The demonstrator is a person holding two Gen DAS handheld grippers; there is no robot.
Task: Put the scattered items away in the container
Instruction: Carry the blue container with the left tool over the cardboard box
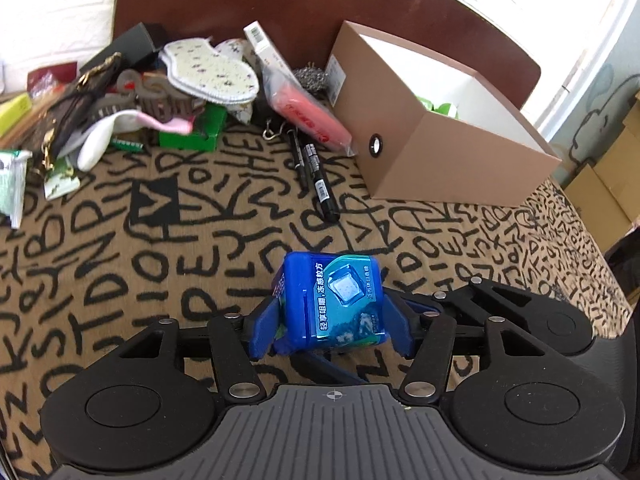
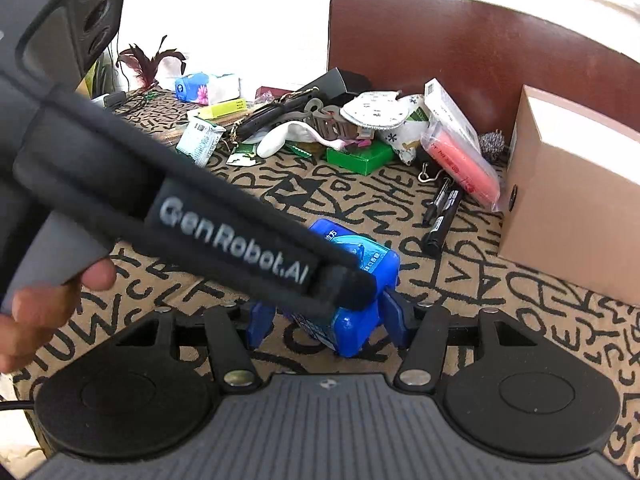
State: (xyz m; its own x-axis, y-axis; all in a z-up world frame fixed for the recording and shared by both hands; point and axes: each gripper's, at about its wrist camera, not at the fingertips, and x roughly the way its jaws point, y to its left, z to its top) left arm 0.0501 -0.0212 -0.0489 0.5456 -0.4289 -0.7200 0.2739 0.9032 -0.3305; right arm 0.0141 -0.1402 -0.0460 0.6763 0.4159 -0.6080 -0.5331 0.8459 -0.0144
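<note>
Both tongs show at the bottom of their own views. Left gripper (image 1: 332, 320) is clenched on the blue gum bottle (image 1: 334, 300), its blue fingers (image 1: 264, 330) pressed against the bottle's two sides at lower centre of the left wrist view, above the lettered tablecloth (image 1: 120, 260). In the right wrist view the right gripper (image 2: 326, 324) stands released, its blue fingers spread either side of the same blue bottle (image 2: 360, 280), and I cannot tell whether they touch it. A black strap marked GenRobot.AI (image 2: 224, 236) crosses that view from upper left to centre, hiding part of the bottle, with a hand (image 2: 44, 312) at the left edge.

Farther up, two black markers (image 1: 316, 176) lie side by side on the cloth, just left of the brown cardboard box (image 1: 440, 160), the container, which fills the right middle of the left view; it is open on top, with something green visible inside. A red packet in clear wrap (image 1: 312, 116) leans near the box's left corner, a steel scourer (image 1: 312, 76) behind it. Across the upper left sits the heap: green box (image 1: 196, 132), spotted insoles (image 1: 212, 68), white shoehorn-like piece (image 1: 100, 136), dark pouch with chain (image 1: 76, 108). Behind everything stands a brown chair back (image 1: 280, 8).
</note>
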